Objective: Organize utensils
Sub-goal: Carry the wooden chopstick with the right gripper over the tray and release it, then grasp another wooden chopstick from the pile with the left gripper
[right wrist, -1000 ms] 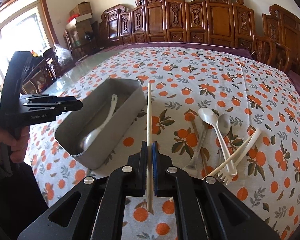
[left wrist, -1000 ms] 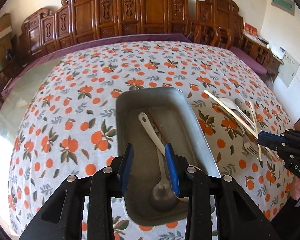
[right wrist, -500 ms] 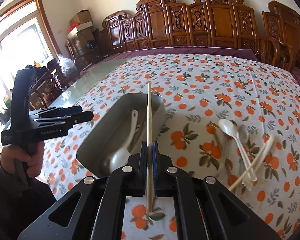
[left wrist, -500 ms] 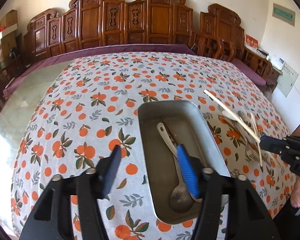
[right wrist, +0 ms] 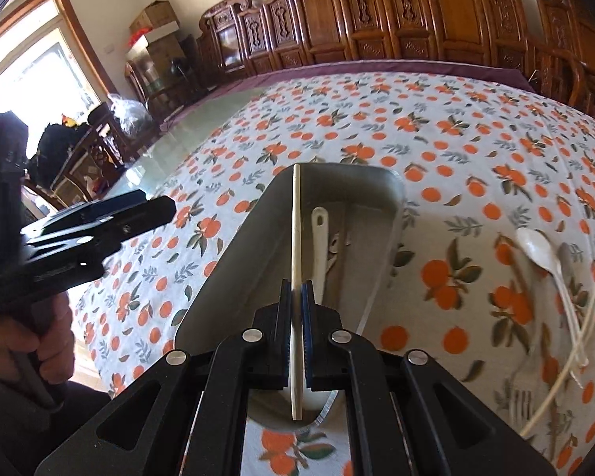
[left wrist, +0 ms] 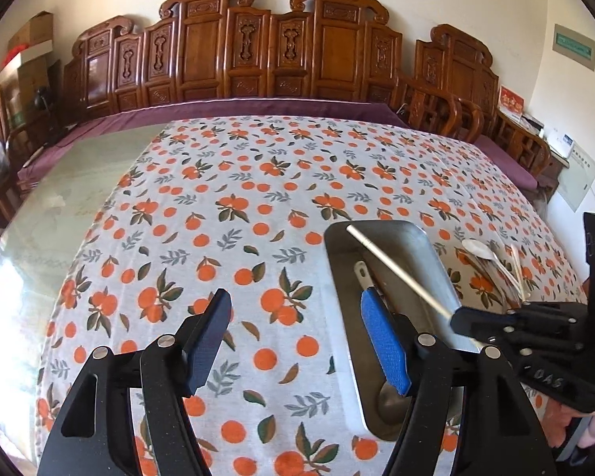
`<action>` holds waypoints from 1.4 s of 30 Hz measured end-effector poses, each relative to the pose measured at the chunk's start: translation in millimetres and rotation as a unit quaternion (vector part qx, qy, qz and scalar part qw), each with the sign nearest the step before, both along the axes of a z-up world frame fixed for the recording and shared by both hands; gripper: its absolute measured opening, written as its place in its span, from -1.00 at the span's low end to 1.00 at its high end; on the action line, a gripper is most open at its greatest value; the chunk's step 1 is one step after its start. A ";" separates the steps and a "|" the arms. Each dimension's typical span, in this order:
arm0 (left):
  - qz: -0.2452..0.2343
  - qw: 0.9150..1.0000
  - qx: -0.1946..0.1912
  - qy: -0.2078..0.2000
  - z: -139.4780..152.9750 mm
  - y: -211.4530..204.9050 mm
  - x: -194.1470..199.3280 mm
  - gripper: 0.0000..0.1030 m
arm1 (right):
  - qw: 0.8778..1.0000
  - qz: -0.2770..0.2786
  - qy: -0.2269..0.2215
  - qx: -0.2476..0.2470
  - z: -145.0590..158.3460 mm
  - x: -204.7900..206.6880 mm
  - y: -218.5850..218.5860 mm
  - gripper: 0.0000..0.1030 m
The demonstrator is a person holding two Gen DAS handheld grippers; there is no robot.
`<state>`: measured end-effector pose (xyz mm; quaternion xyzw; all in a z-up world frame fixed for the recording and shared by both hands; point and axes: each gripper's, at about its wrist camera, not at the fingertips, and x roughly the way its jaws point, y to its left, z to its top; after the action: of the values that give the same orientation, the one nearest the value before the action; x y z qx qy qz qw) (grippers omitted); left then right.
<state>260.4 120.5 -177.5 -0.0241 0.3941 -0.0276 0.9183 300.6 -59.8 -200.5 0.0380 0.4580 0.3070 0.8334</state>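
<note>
Carved wooden chairs (right wrist: 448, 12) are seen behind the orange-print worktop (left wrist: 258, 206), where a chopstick (right wrist: 296, 238) is clamped in the right tool (right wrist: 296, 309) over the centre-frame metal tray (right wrist: 392, 198), apparently for dropping in beside the white spoon (right wrist: 319, 246), while the left tool (left wrist: 297, 341) is held wide, empty.

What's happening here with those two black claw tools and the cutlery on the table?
A person is sorting utensils into a metal tray. The right gripper has its jaws shut on a chopstick, held over the tray, where a white spoon already lies. The left gripper hangs open beside it. More spoons and forks wait on the tablecloth.
</note>
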 end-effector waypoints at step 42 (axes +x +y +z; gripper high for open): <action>-0.116 0.993 0.000 -0.014 9.7 -107.5 -9.3 0.55 | 0.986 -0.114 -0.082 -0.093 5.2 -11.2 -197.2 -0.81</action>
<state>251.2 13.0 -167.9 0.0218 0.3815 -0.1343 0.9143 289.4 -257.0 -195.2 -0.0129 0.4075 0.1687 0.8974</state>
